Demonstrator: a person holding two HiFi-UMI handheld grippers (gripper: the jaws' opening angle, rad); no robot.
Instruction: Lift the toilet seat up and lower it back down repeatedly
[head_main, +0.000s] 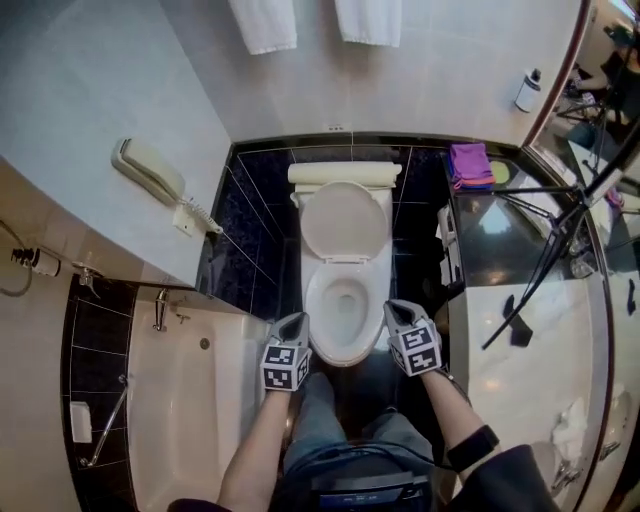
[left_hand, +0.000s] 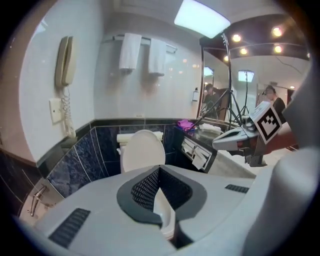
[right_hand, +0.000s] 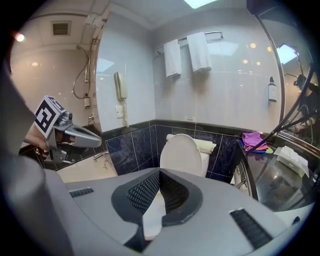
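The white toilet (head_main: 345, 300) stands in the middle of the head view. Its lid (head_main: 345, 222) is upright against the tank, and the ring-shaped seat (head_main: 318, 318) appears to lie flat on the bowl. My left gripper (head_main: 296, 319) hovers at the bowl's front left, apart from it and shut on nothing. My right gripper (head_main: 397, 308) hovers at the front right, also shut and empty. In the left gripper view its jaws (left_hand: 159, 170) meet in front of the lid (left_hand: 142, 150). The right gripper view shows its jaws (right_hand: 159, 173) closed below the lid (right_hand: 181, 152).
A bathtub (head_main: 190, 400) lies to the left, and a wall phone (head_main: 150, 172) hangs above it. Two towels (head_main: 265, 22) hang on the back wall. At the right is a dark counter (head_main: 500, 240) with a purple cloth (head_main: 470, 165) and a tripod (head_main: 560, 235). My legs are right in front of the bowl.
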